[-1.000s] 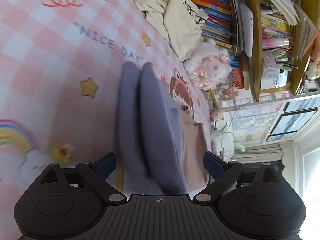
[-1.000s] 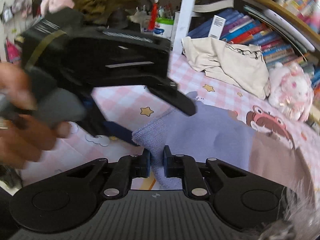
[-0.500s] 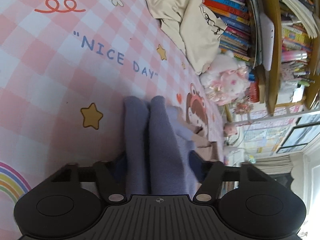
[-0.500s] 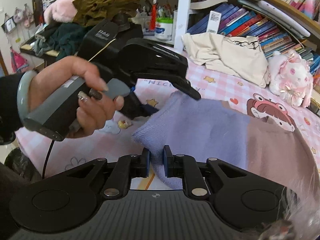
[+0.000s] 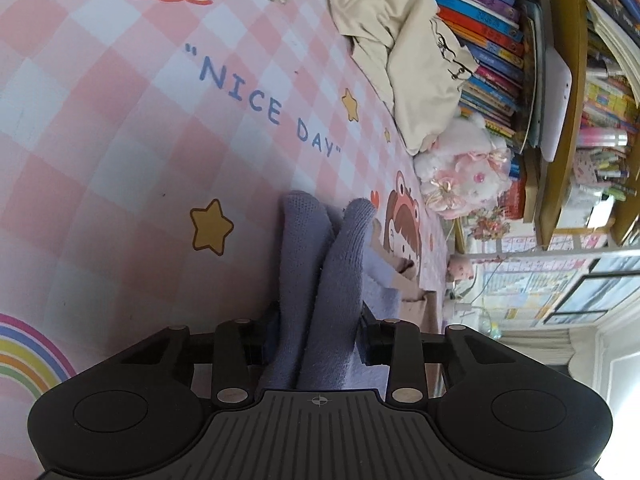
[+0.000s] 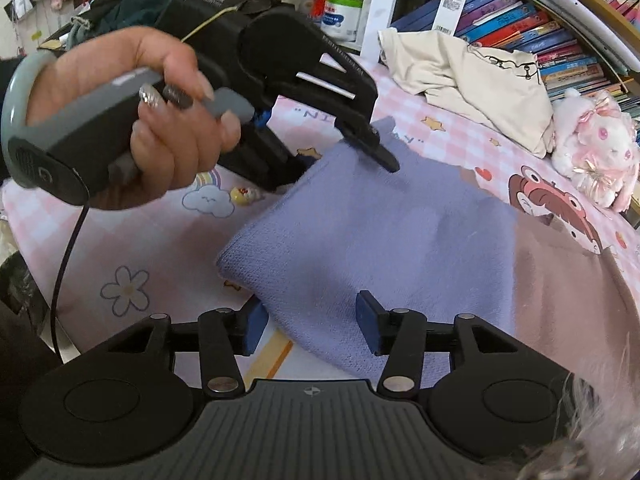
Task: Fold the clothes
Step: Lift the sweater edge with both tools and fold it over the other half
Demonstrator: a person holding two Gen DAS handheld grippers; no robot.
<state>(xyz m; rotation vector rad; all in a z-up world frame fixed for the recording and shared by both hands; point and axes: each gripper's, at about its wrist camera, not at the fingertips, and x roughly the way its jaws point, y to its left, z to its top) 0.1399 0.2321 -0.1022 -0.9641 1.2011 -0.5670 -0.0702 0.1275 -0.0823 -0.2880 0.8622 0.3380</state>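
Observation:
A purple knit garment with a mauve-brown part lies on the pink checked sheet. In the left wrist view two bunched purple folds run up between the jaws of my left gripper. Those jaws are closing and the pads press the cloth from both sides. In the right wrist view a hand holds the left gripper at the garment's far corner. My right gripper hovers over the near corner. Its jaws are opening, with the cloth edge lying loose between the pads.
A crumpled cream garment and a white and pink plush toy lie against the bookshelf at the far side of the bed. A heap of dark clothes sits at the back left. The bed's edge runs along the near left.
The left jaws have gone from wide apart to closed in on the purple folds, and the gripper sank toward the cloth. The right jaws, shut on the cloth edge before, now stand apart.

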